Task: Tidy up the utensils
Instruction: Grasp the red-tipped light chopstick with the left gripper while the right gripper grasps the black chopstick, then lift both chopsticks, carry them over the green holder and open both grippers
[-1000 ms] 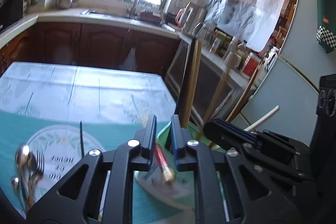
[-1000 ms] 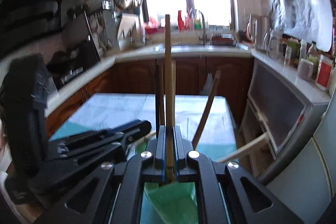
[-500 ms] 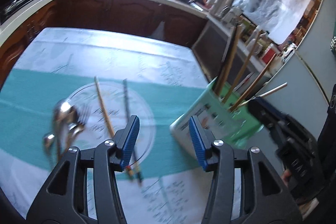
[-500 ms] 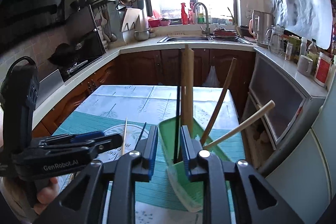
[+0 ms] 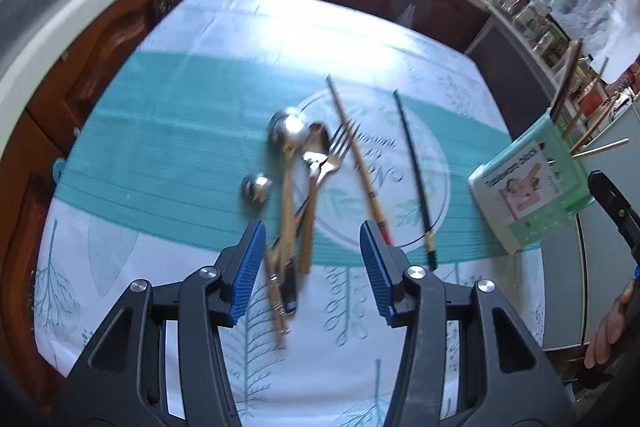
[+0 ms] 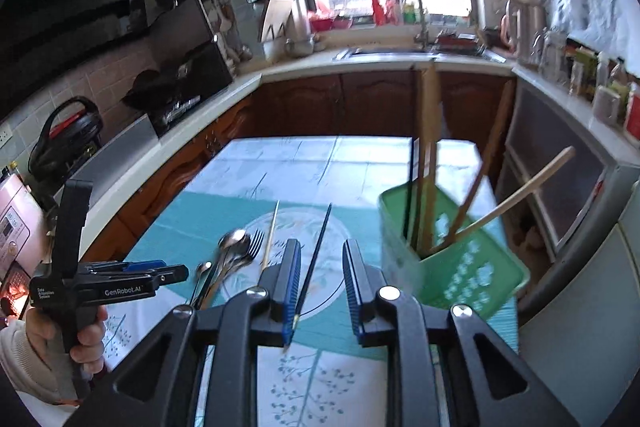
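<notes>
My left gripper (image 5: pixel 312 239) is open and empty above a pile of metal spoons and a fork (image 5: pixel 316 159) on the teal tablecloth (image 5: pixel 168 131). A wooden chopstick (image 5: pixel 356 155) and a black chopstick (image 5: pixel 414 171) lie to the right of the pile. A green utensil holder (image 5: pixel 528 183) stands at the table's right edge with several chopsticks in it. My right gripper (image 6: pixel 320 267) is open and empty, left of the holder (image 6: pixel 460 263), above the black chopstick (image 6: pixel 316 255). The spoons and fork (image 6: pixel 232 251) and my left gripper (image 6: pixel 132 277) show at its left.
Brown kitchen cabinets and a pale counter (image 6: pixel 360 63) wrap around the far side and left of the table. A sink with a tap (image 6: pixel 412 11) sits under the window. A grey appliance (image 6: pixel 568 163) stands close to the table's right edge.
Both grippers opened and let go of chopsticks that now stand in the holder. My left gripper swung left over the spoons and fork. My right gripper drew back from the holder.
</notes>
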The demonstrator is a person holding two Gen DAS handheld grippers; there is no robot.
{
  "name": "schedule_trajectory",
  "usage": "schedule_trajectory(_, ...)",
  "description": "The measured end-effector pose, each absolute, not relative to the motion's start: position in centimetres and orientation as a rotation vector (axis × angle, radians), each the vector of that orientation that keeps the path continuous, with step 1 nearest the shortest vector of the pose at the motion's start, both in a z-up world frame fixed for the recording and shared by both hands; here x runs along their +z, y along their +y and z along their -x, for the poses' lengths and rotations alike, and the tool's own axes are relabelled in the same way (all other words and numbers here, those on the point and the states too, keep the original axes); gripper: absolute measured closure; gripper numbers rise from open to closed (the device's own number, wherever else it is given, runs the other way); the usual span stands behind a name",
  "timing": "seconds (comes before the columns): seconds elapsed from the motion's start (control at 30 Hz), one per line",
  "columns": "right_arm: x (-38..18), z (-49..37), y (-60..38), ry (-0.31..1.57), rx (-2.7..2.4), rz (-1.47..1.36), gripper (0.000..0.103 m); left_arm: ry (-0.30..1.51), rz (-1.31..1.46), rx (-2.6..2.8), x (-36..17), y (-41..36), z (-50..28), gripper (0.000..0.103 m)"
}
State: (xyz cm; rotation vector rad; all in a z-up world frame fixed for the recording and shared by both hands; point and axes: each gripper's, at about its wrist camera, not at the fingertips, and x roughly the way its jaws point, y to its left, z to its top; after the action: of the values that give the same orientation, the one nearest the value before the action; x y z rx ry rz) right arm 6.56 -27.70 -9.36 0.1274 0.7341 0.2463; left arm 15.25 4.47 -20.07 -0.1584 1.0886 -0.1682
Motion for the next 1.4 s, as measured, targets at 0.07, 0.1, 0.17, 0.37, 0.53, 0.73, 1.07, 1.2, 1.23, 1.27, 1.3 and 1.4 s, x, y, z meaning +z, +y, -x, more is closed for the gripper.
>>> schedule_trajectory(0.07,-10.2,-7.9,-26.6,0.791,0.257,-0.113,0.082,1.133,0.159,-0.169,-20.7,4.5,-16.0,0.057)
schedule_trajectory(0.1,-10.5,-8.6,-26.1,0.811,0.257,-0.104,0.082,1.157,0.156,-0.176,-21.0,4.5,-16.4,0.057)
schedule_trajectory(0.17,-11.8,-10.6,-24.8,0.886,0.259,-0.078,0.082,1.195,0.151,-0.215,-21.2,3.9,-17.6,0.057)
schedule_trajectory(0.37,-16.2,-17.0,-23.0,1.114,0.232,-0.144,0.082,1.317,0.136,-0.308,-21.7,-0.2,-21.9,0.057)
schedule_trajectory(0.53,-20.5,-21.6,-21.7,1.300,0.156,-0.134,0.081,1.392,0.123,-0.318,-23.6,-3.2,-25.2,0.069)
schedule_trajectory(0.73,-23.9,-24.3,-20.3,1.432,0.130,-0.094,0.081,1.430,0.097,-0.286,-25.2,-4.5,-27.0,0.071)
schedule_trajectory(1.07,-23.9,-23.1,-22.1,1.432,0.094,-0.104,0.098,1.475,0.013,-0.257,-27.2,-6.8,-27.9,0.071)
schedule_trajectory(1.2,-23.8,-20.4,-23.6,1.424,0.118,-0.162,0.098,1.475,0.000,-0.237,-27.5,-7.9,-28.6,0.071)
schedule_trajectory(1.23,-23.8,-19.7,-23.6,1.420,0.132,-0.162,0.098,1.478,-0.007,-0.227,-27.4,-8.0,-28.7,0.071)
schedule_trajectory(1.27,-23.7,-19.2,-23.6,1.416,0.150,-0.158,0.098,1.483,-0.010,-0.213,-27.4,-8.2,-28.8,0.071)
schedule_trajectory(1.3,-23.6,-18.8,-23.6,1.414,0.161,-0.153,0.098,1.488,-0.012,-0.201,-27.5,-8.3,-29.1,0.071)
schedule_trajectory(1.4,-23.3,-17.1,-23.1,1.402,0.207,-0.144,0.098,1.487,-0.041,-0.156,-27.6,-8.8,-29.8,0.071)
